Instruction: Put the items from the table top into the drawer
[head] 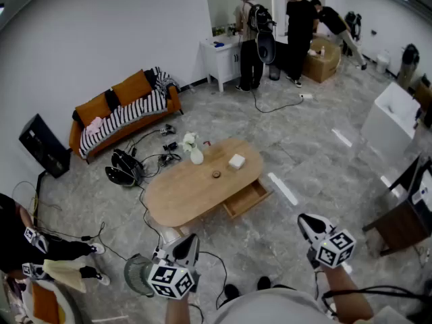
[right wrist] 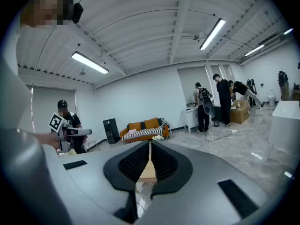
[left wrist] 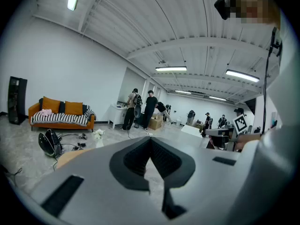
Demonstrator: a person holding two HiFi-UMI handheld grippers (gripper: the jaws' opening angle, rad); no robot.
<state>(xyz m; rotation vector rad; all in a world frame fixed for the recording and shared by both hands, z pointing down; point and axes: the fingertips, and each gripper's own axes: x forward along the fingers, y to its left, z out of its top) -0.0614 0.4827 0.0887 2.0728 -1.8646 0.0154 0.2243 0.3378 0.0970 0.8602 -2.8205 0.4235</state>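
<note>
Left tongs (head: 187,243), right tongs (head: 308,223) low in head view, well short of worktop (head: 177,198); vase (head: 195,154), white box (head: 236,160), small round item (head: 216,174) on top, drawer (head: 247,200) open

Left gripper view: tongs pressed together, empty

Right gripper view: same

We walk closer, spread tongs before reaching, likely white box first

In the middle of the head view stands an oval wooden table (head: 179,196) on the grey floor (head: 304,154). On its top are a white vase (head: 196,156) with flowers at the upper left, a white box (head: 236,160) to the right, and a small round thing (head: 216,174) between them. Its drawer (head: 247,198) is open at the lower right.
</note>
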